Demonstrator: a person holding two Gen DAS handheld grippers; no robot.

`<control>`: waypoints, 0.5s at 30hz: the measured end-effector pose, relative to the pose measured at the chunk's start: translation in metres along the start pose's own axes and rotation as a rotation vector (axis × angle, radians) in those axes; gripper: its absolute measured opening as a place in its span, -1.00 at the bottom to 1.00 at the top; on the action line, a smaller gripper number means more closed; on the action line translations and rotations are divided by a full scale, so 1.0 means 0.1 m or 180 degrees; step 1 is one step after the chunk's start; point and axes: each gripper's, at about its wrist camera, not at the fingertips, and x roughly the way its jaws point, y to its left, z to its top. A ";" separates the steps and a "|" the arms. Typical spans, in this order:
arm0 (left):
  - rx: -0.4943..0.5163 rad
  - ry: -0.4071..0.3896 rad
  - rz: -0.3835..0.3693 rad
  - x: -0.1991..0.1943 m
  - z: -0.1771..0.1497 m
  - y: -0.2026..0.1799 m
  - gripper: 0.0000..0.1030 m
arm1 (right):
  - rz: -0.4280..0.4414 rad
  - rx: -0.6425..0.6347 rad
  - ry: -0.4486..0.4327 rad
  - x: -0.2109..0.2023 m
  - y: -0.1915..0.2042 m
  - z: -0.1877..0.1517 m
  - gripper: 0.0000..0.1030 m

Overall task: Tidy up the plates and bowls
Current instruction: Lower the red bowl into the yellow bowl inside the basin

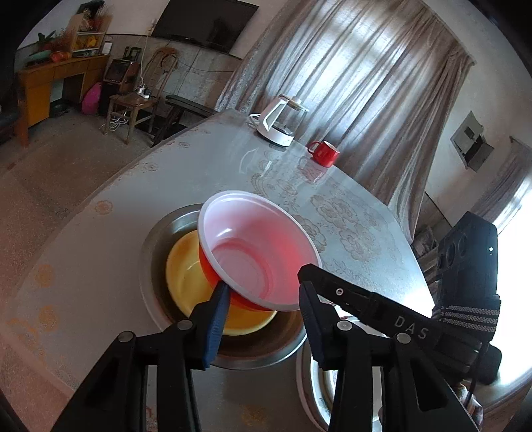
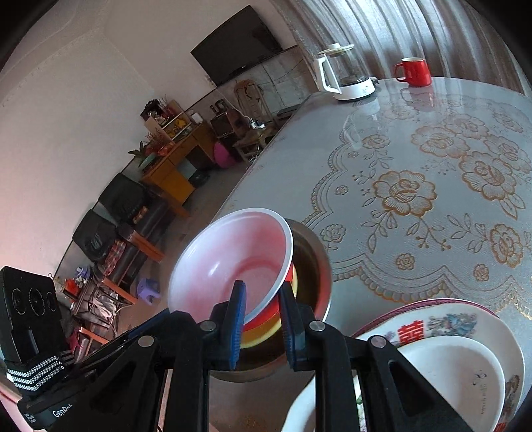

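Bowls: 1 red (image 1: pixel 256 252), 1 yellow (image 1: pixel 186 275), 1 steel (image 1: pixel 159 232).

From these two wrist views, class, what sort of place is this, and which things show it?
Most likely a home living and dining room: a wall-mounted television, long curtains over a window, and a table with a floral cloth holding a kettle and a red mug.

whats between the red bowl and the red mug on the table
Nothing stands there: from the red bowl to the red mug the stretch is only bare floral tablecloth, clearest in the right wrist view. The kettle sits off to the mug's left.
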 end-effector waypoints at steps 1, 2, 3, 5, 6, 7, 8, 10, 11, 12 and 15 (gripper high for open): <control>-0.0017 -0.0002 0.0006 -0.01 0.00 0.03 -0.18 | -0.0003 -0.0016 0.0032 0.05 0.02 0.00 -0.63; -0.0029 -0.0001 0.0008 0.00 0.01 0.04 -0.18 | -0.0008 -0.0026 0.0066 0.10 0.03 0.00 -0.63; -0.0033 0.0002 0.0016 0.00 0.01 0.06 -0.18 | -0.0009 -0.0031 0.0088 0.13 0.05 0.00 -0.63; -0.0038 -0.0003 0.0057 0.02 0.01 0.10 -0.18 | -0.0015 -0.0040 0.0120 0.17 0.05 -0.02 -0.63; -0.0049 0.0000 0.0075 0.02 0.00 0.12 -0.18 | -0.0023 -0.0042 0.0133 0.19 0.05 -0.03 -0.63; -0.0067 0.0007 0.0082 0.03 0.00 0.16 -0.18 | -0.0034 -0.0043 0.0146 0.20 0.05 -0.04 -0.63; -0.0088 0.0021 0.0088 0.04 -0.01 0.18 -0.18 | -0.0061 -0.0040 0.0164 0.22 0.05 -0.05 -0.63; -0.0112 0.0033 0.0117 0.07 -0.01 0.22 -0.18 | -0.0082 -0.0038 0.0206 0.25 0.04 -0.07 -0.63; -0.0114 0.0036 0.0146 0.08 -0.01 0.24 -0.18 | -0.0086 -0.0047 0.0222 0.26 0.03 -0.06 -0.63; -0.0117 0.0038 0.0165 0.10 0.00 0.26 -0.18 | -0.0105 -0.0067 0.0236 0.27 0.03 -0.07 -0.61; -0.0099 0.0042 0.0248 0.12 0.00 0.28 -0.18 | -0.0223 -0.0107 0.0289 0.34 0.04 -0.11 -0.60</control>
